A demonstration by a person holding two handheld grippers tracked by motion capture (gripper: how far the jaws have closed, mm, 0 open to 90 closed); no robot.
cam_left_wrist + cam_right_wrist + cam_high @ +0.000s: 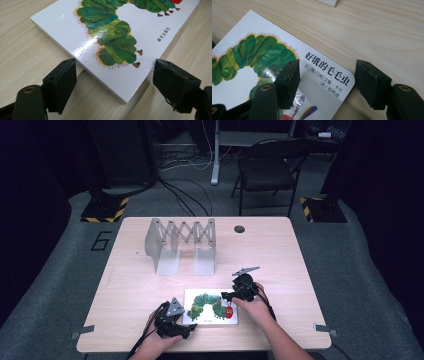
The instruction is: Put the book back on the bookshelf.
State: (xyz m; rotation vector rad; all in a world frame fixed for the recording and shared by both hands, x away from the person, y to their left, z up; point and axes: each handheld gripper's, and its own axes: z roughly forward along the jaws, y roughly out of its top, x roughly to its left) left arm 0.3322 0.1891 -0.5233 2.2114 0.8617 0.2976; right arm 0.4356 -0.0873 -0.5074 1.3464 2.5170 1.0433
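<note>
A white board book (210, 306) with a green caterpillar on its cover lies flat near the front edge of the wooden table (280, 260). My left gripper (187, 327) is at the book's near left corner. In the left gripper view the book (112, 37) has that corner between the jaws of the left gripper (113, 68), which stand wide and apart from its edges. My right gripper (227, 296) is at the book's far right corner. In the right gripper view one jaw of the right gripper (327, 72) hangs over the book's cover (262, 62) and the other over bare wood; it is open.
A grey metal folding rack (181, 245) stands at the back left of the table, its foot (328, 2) just beyond the book. A round cable hole (239, 229) sits at the back edge. A black folding chair (267, 170) stands beyond the table.
</note>
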